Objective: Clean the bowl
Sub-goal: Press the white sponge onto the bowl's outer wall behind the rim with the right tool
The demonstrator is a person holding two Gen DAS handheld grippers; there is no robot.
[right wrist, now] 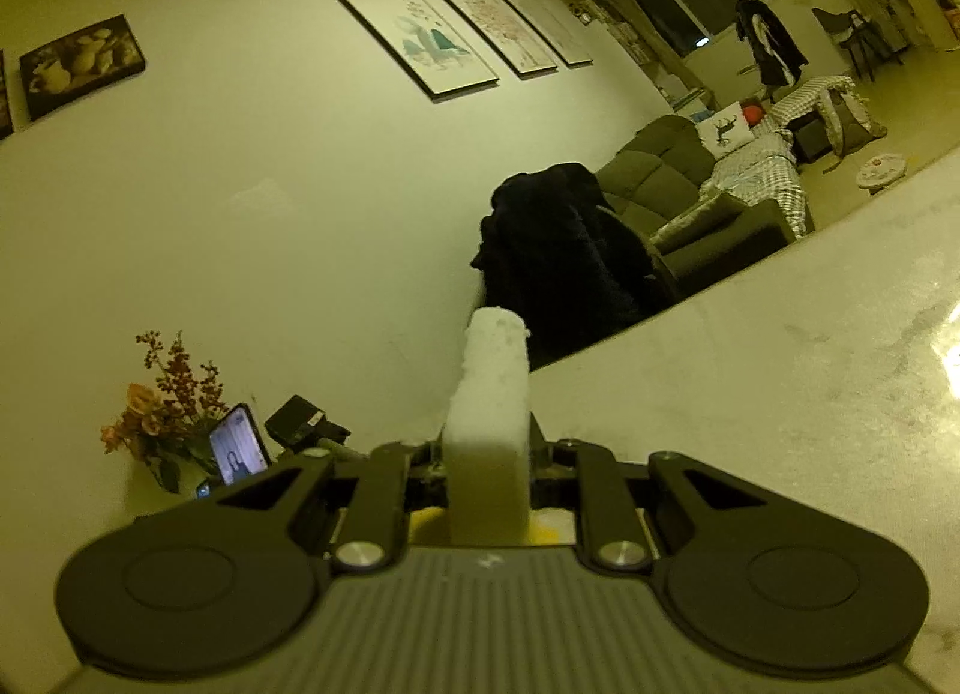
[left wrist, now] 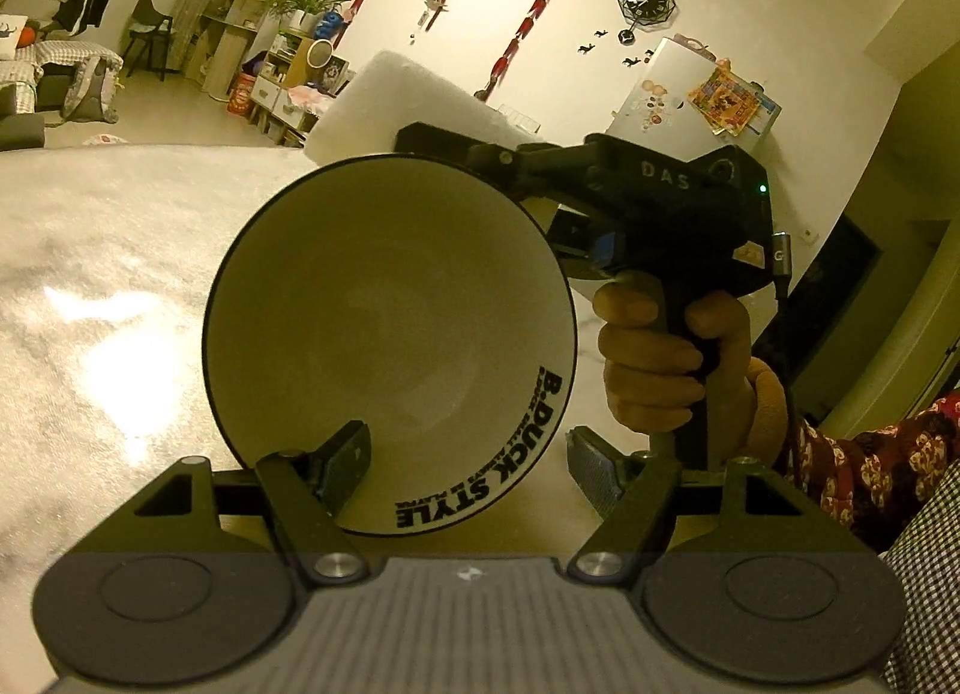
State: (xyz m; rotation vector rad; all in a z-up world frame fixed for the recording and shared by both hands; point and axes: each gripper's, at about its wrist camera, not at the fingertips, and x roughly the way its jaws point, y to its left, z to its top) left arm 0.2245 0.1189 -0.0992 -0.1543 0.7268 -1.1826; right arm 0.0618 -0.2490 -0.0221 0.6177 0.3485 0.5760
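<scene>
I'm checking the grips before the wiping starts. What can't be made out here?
- Left wrist view: whether the left gripper actually clamps the white black-rimmed bowl; the bowl hides the contact.
- Right wrist view: the bowl is out of frame.
- Right wrist view: the white sponge block hides the right gripper pads.

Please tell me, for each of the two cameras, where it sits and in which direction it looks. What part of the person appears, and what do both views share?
Left wrist: sits on the left gripper, looking along its wide-apart fingers at the tilted bowl, which sits between them; beyond are the right gripper, the hand holding it, and a patterned sleeve.
Right wrist: sits on the right gripper, looking along the white sponge it clamps, towards wall and sofa; no body part shows.
Shared: the sponge, the marble table, the sofa area.
</scene>
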